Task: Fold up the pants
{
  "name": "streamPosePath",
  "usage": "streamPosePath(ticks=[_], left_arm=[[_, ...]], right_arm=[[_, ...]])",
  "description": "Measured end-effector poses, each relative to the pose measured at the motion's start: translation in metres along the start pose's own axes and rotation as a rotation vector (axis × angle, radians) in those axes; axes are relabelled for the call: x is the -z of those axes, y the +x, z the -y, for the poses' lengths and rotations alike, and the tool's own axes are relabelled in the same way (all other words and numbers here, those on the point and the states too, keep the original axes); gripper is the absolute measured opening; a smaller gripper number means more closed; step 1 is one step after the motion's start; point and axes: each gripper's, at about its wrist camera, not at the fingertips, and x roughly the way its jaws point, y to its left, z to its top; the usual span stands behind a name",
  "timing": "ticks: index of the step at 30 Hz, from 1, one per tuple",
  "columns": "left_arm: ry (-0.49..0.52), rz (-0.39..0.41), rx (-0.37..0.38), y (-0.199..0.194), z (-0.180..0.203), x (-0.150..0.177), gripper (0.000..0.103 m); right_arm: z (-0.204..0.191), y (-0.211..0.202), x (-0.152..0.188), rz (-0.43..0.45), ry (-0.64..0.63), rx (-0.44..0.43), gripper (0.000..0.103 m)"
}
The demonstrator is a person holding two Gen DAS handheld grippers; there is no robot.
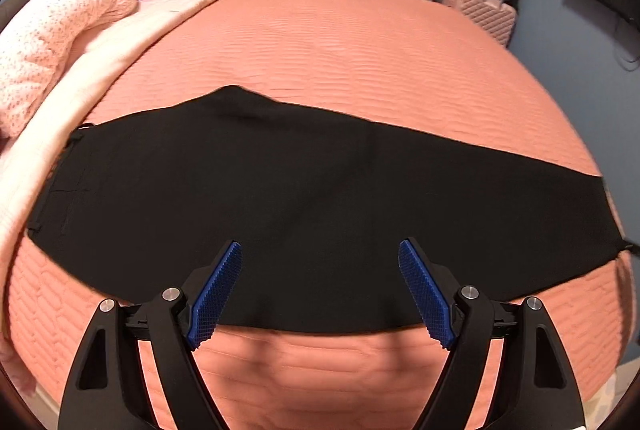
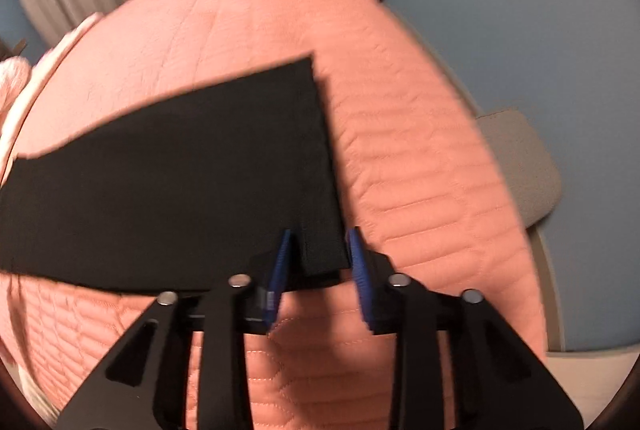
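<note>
The black pants [image 1: 304, 189] lie flat across the salmon quilt [image 1: 340, 41]. The left gripper [image 1: 320, 250] hovers wide and empty; the right gripper [image 2: 318, 242], narrowed, straddles the hem corner without pinching and may catch only one layer.

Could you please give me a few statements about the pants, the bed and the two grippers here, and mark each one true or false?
1. The black pants lie spread flat on a salmon quilted bedspread. True.
2. The left gripper is clamped shut on the fabric. False: its jaws stand wide apart over the near edge of the pants, with nothing pinched.
3. The right gripper has the near corner of the leg end between its fingers. True, although the blur hides whether the pads press on it.
4. A green suitcase stands beyond the bed. False: the suitcase there is pink.
5. A pale pink blanket is bunched at the left side of the bed in the left wrist view. True.
</note>
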Motion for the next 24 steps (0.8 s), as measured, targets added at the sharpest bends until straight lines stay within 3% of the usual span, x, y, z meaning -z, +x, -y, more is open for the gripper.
streamPosePath(ticks=[1,3,6,8,12,14,21,22,23,24], left_arm=[[0.002,0.006,-0.023,0.001,-0.006,-0.001,0.078],[-0.01,0.01,-0.057,0.009,-0.023,-0.003,0.078],[-0.057,-0.018,-0.084,0.032,-0.043,-0.006,0.078],[-0.04,-0.038,-0.13,0.049,-0.047,-0.005,0.078],[0.057,-0.121,-0.199,0.075,-0.042,0.004,0.078],[0.091,-0.079,-0.185,0.063,-0.033,0.007,0.078],[0.167,0.027,-0.097,0.002,0.035,0.006,0.079],[0.178,0.039,-0.095,-0.007,0.043,0.006,0.082],[0.192,0.057,-0.095,-0.018,0.052,0.005,0.087],[0.2,0.071,-0.101,-0.026,0.06,0.005,0.087]], right_arm=[[-0.001,-0.016,0.001,0.053,0.014,0.027,0.033],[-0.015,-0.03,0.001,0.096,-0.007,-0.009,0.034],[-0.055,-0.013,0.002,0.039,-0.132,-0.088,0.033],[-0.067,0.026,0.01,-0.09,-0.169,-0.086,0.032],[-0.064,0.015,0.007,-0.063,-0.075,-0.07,0.032],[-0.069,-0.007,0.005,-0.01,-0.032,-0.113,0.034],[-0.142,-0.057,0.014,0.092,-0.105,-0.13,0.033],[-0.15,-0.063,0.015,0.102,-0.102,-0.137,0.046],[-0.158,-0.072,0.017,0.125,-0.101,-0.132,0.066],[-0.163,-0.082,0.017,0.158,-0.1,-0.123,0.074]])
